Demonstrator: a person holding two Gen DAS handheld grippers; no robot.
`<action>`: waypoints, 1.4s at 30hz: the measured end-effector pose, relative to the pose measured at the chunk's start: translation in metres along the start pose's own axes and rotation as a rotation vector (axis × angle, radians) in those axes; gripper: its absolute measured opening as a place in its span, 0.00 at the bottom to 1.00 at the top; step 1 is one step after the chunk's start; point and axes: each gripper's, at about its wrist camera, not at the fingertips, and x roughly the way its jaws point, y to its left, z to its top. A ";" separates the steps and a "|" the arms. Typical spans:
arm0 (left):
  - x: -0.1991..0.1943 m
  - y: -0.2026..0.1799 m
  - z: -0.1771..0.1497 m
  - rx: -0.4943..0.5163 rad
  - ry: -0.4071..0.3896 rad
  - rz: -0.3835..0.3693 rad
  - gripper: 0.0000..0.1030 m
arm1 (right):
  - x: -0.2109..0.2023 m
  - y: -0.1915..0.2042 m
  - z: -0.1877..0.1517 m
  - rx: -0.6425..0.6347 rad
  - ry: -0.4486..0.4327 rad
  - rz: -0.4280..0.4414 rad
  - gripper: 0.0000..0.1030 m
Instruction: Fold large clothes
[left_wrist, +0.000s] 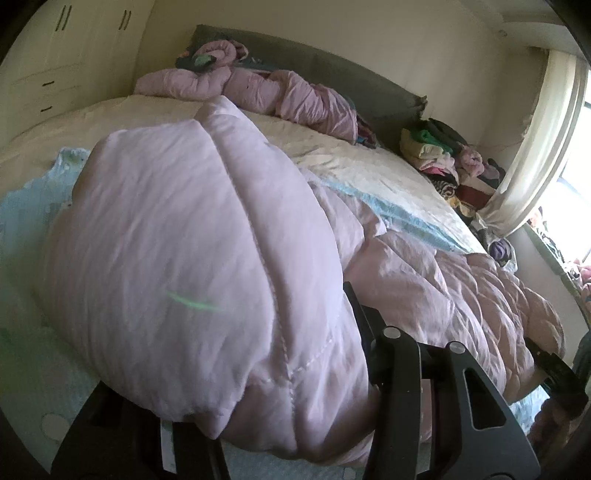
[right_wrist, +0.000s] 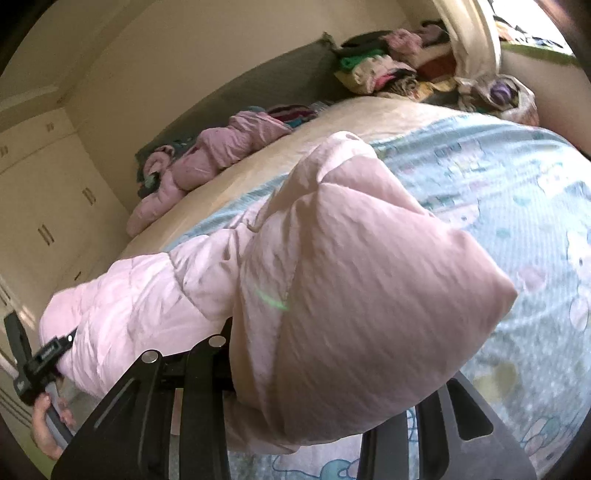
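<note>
A large pale pink quilted garment (left_wrist: 177, 266) lies across the bed, bunched and held up at both ends. In the left wrist view my left gripper (left_wrist: 280, 402) is shut on one end of it; the fabric bulges over the fingers and hides the tips. In the right wrist view my right gripper (right_wrist: 295, 413) is shut on the other end of the same garment (right_wrist: 351, 288). The left gripper (right_wrist: 40, 362) shows at the far left there, and the right gripper (left_wrist: 554, 369) shows at the right edge of the left wrist view.
The bed has a cream sheet (left_wrist: 351, 162) and a light blue patterned cover (right_wrist: 517, 221). Another pink garment (left_wrist: 258, 92) lies bunched by the grey headboard (left_wrist: 332, 70). A pile of mixed clothes (left_wrist: 443, 155) sits beside a curtain (left_wrist: 546, 140). White cupboards (left_wrist: 55, 55) stand behind.
</note>
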 end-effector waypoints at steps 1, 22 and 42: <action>-0.001 0.000 -0.002 0.000 0.003 0.000 0.37 | 0.000 -0.002 -0.002 0.008 0.001 0.001 0.31; 0.004 0.017 -0.015 -0.036 0.053 0.001 0.43 | 0.008 -0.020 -0.009 0.164 0.169 -0.088 0.81; -0.028 0.034 -0.030 -0.087 0.083 0.034 0.77 | -0.087 0.014 -0.001 -0.118 0.032 -0.252 0.96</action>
